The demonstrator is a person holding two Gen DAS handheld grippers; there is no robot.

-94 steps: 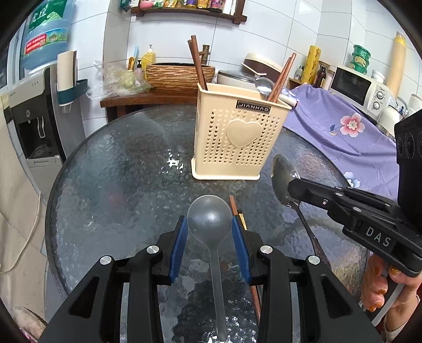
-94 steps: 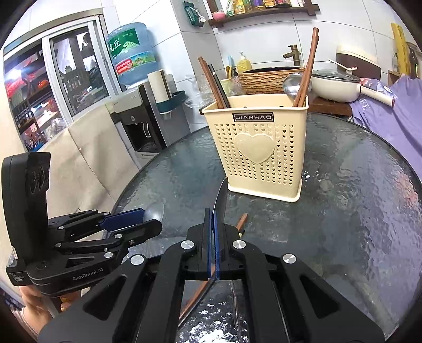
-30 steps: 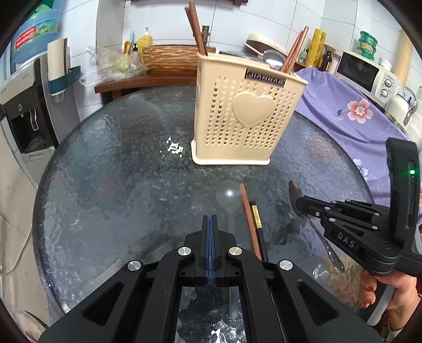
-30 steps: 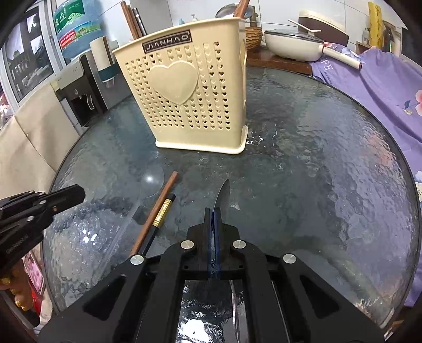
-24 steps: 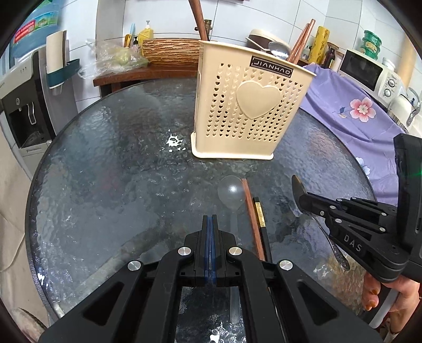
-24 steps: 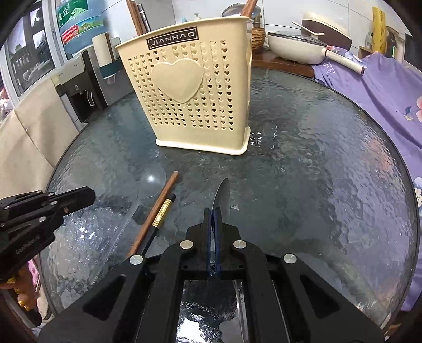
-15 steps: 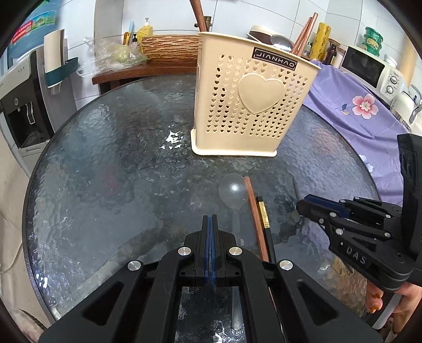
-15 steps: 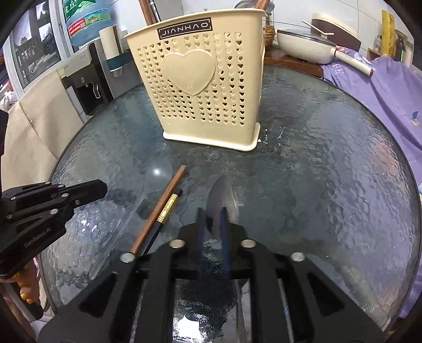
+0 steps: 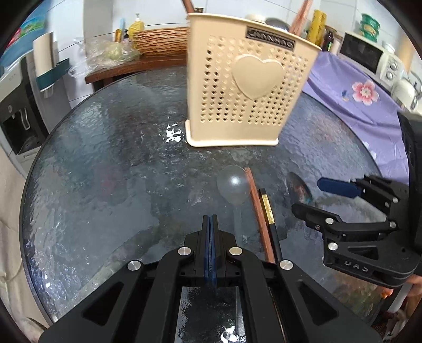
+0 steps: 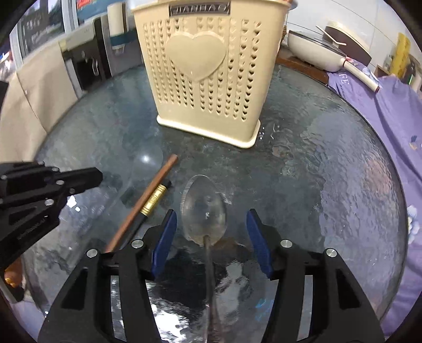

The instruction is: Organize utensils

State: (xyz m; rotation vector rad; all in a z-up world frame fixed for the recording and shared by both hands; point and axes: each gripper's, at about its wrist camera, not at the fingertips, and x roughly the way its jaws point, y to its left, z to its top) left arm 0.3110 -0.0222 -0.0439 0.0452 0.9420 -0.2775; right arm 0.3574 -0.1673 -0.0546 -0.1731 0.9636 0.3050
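Upright chopsticks (image 9: 299,15) in caddy (image 9: 245,89)

Two black plastic grippers (image 9: 210,219) (image 10: 211,234), blue-padded jaws, silver screws, white lettering on the housings.

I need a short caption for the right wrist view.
Right claw opening around a metal spoon lying on the round glass table, before a cream perforated utensil holder.

I see both views evenly lit by bright, diffuse room light. White glare spots sit on the textured glass counter (image 9: 105,163), strongest beside the cream holder (image 9: 245,95) and near the bottom edge. Fisheye distortion bends the counter rim and darkens the corners. The holder lettering and the backgrounds are smeared by motion blur.
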